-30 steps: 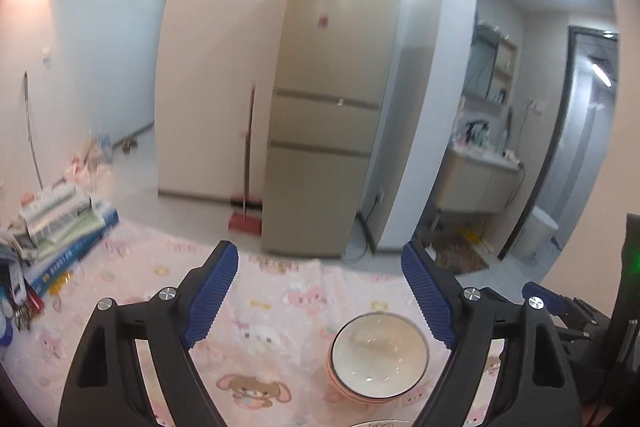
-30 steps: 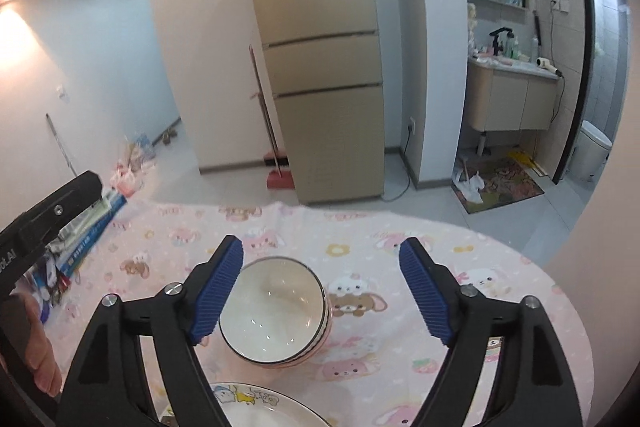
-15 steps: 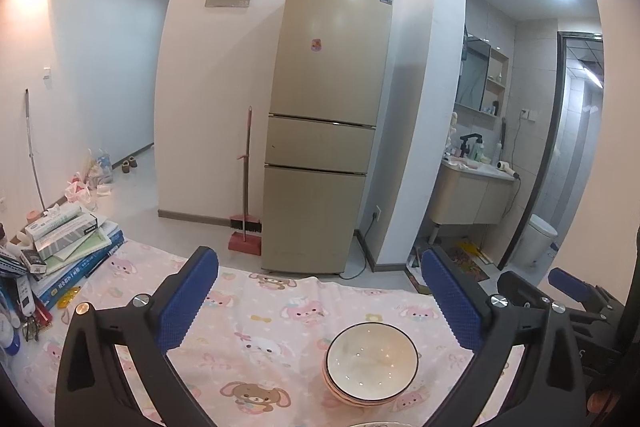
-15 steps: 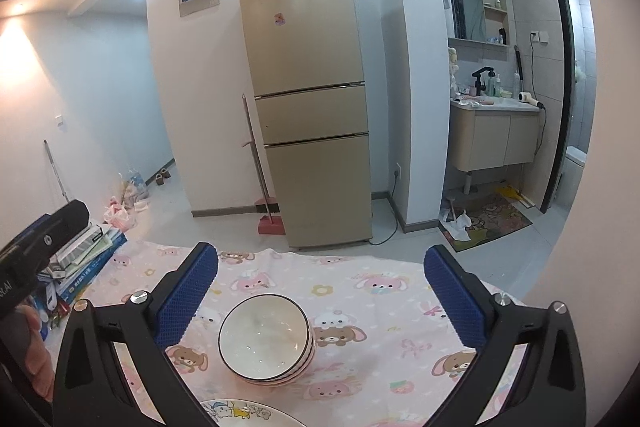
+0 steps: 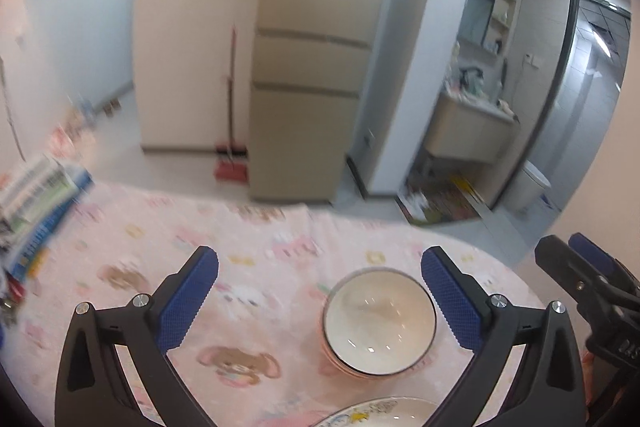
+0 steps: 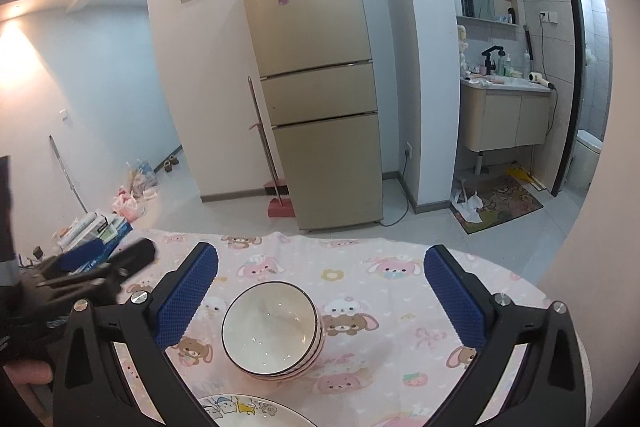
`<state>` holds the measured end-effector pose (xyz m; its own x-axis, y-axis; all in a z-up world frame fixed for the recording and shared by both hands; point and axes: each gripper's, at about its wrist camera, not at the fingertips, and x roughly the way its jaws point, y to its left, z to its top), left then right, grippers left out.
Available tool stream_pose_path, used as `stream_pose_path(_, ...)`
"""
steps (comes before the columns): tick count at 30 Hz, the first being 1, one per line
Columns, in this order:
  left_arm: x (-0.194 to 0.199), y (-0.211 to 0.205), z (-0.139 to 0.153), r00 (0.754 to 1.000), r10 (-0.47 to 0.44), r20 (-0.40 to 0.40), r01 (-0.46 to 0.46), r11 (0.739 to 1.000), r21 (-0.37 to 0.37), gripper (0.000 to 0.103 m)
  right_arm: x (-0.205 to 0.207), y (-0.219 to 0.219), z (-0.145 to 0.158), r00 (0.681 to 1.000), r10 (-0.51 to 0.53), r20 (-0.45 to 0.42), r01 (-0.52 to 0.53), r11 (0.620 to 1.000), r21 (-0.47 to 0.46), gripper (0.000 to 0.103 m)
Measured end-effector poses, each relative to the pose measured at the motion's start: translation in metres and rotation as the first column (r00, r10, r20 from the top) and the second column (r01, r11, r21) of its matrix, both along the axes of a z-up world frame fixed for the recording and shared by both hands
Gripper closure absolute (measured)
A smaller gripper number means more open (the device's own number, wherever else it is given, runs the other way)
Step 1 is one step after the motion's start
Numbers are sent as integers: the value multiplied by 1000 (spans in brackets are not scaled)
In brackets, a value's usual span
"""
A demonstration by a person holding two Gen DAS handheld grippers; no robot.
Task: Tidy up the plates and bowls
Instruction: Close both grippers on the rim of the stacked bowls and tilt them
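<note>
A stack of white bowls with dark rims (image 5: 379, 323) stands on the table with the pink cartoon cloth (image 5: 248, 267); it also shows in the right wrist view (image 6: 272, 333). A plate with cartoon prints (image 6: 244, 410) lies just in front of the stack, cut off by the frame edge, and shows in the left wrist view (image 5: 380, 411) too. My left gripper (image 5: 319, 291) is open and empty above the table, left of the bowls. My right gripper (image 6: 320, 291) is open and empty above the bowls.
A pile of books and boxes (image 5: 36, 203) lies at the table's left edge, seen also in the right wrist view (image 6: 94, 229). Beyond the far table edge stand a beige fridge (image 6: 316, 87), a red broom (image 6: 276, 203) and a bathroom vanity (image 6: 504, 115).
Both grippers stayed open. The left wrist view tilted down toward the table and blurred; the bowls look larger. The left gripper moved further into the right wrist view.
</note>
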<state>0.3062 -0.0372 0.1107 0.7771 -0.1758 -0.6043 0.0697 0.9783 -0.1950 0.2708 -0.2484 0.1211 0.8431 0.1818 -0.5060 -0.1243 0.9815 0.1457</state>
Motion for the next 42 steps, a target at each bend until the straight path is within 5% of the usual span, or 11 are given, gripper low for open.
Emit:
stream_pose_path(8,33,-1,-45,987,-44,-155,32,996,-78,0,20,12,-25,994,43,-96,-50,996,-68,6)
stream_pose_path(16,48,-12,-70,976,-36,-214,41,999,19,3,47,16,-61,968,63,-241,-82,994,-71,9)
stream_pose_path(25,67,-14,-103,953,-44,-299,57,998,35,11,61,5,-80,948,36,-317,-53,998,-45,10)
stream_pose_path(31,74,-12,-121,939,-30,-343,47,998,42,15,72,4,-95,910,42,-413,-61,998,-32,28)
stream_pose_path(42,79,-9,-130,927,-20,-374,42,998,51,15,83,11,-126,868,25,-495,-65,996,-64,32)
